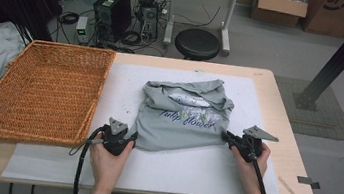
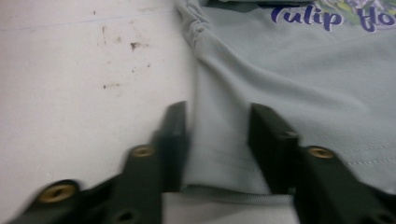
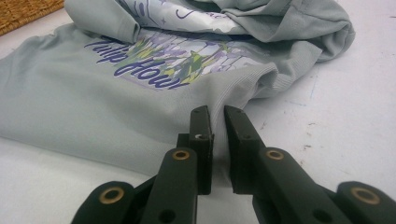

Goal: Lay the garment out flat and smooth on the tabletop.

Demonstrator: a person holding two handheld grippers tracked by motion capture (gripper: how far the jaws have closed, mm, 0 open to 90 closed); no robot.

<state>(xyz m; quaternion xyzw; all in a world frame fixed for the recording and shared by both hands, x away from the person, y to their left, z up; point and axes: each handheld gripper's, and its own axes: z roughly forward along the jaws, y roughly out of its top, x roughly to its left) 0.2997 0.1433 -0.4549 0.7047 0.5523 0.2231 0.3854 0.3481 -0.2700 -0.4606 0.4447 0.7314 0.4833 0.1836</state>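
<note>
A grey T-shirt [image 1: 185,116] printed with the words "Tulip flower" lies crumpled in the middle of a white mat [image 1: 126,83] on a wooden table [image 1: 278,116]. Its long axis runs left to right, along the hem edge nearest the person.

At far left, a wicker basket [image 1: 39,92] sits on the table, open and well apart from the cloth.

Next, the left gripper [image 1: 126,139] rests at the shirt's near-left corner. In the left gripper view its fingers [image 2: 173,140] are spread, standing either side of the hem corner of the shirt [image 2: 299,93] — cloth lies between them, yet the pads do not appear to press it (the gap is wide).

At right, the right gripper [image 1: 229,136] meets the near-right corner. In the right gripper view its fingers [image 3: 201,135] are nearly together, pinching a fold of the shirt [image 3: 84,98] at its edge.

Both hands are at the same near edge, one at each end — so any lift or fold probably depends on the left fingers closing first, since the shirt extends away from both, towards the far side of the table.
</note>
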